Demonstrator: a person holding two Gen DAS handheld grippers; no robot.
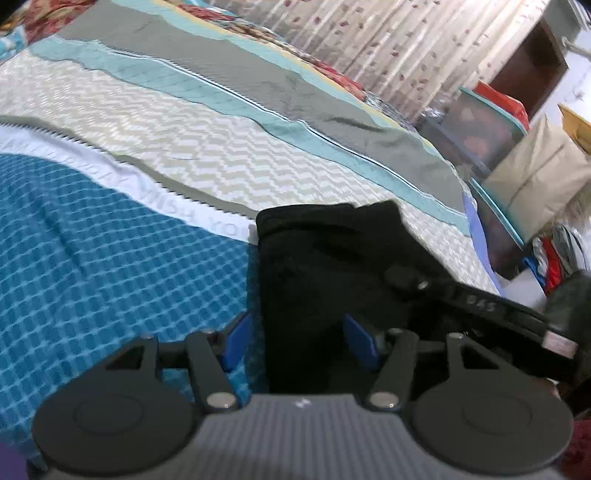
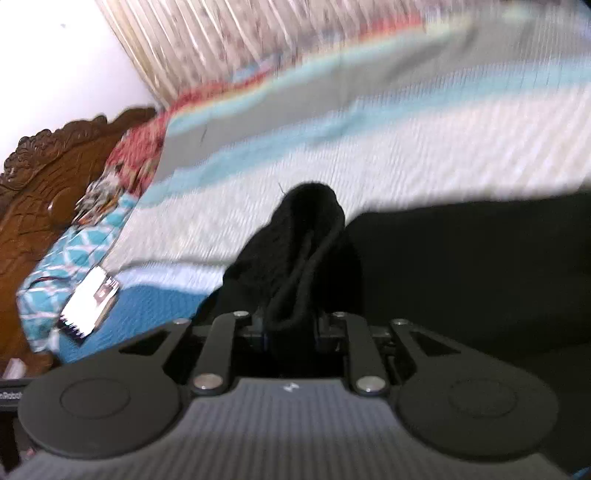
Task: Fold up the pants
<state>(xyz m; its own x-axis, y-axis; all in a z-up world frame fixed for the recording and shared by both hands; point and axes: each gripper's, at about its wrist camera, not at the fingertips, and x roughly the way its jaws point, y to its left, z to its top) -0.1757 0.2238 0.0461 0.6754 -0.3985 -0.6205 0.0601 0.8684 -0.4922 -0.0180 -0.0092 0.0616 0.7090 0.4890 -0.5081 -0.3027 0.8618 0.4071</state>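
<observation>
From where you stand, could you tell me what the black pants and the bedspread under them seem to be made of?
Black pants: likely a soft knit, perhaps fleece; matte, and it bunches thickly where the right gripper pinches it.
Bedspread: looks like woven or quilted cotton, matte, with a raised zigzag texture and printed blue checks.

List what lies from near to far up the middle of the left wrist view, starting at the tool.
Left tool, black pants, cream zigzag band of the bedspread, teal stripe, grey band, floral curtain.
</observation>
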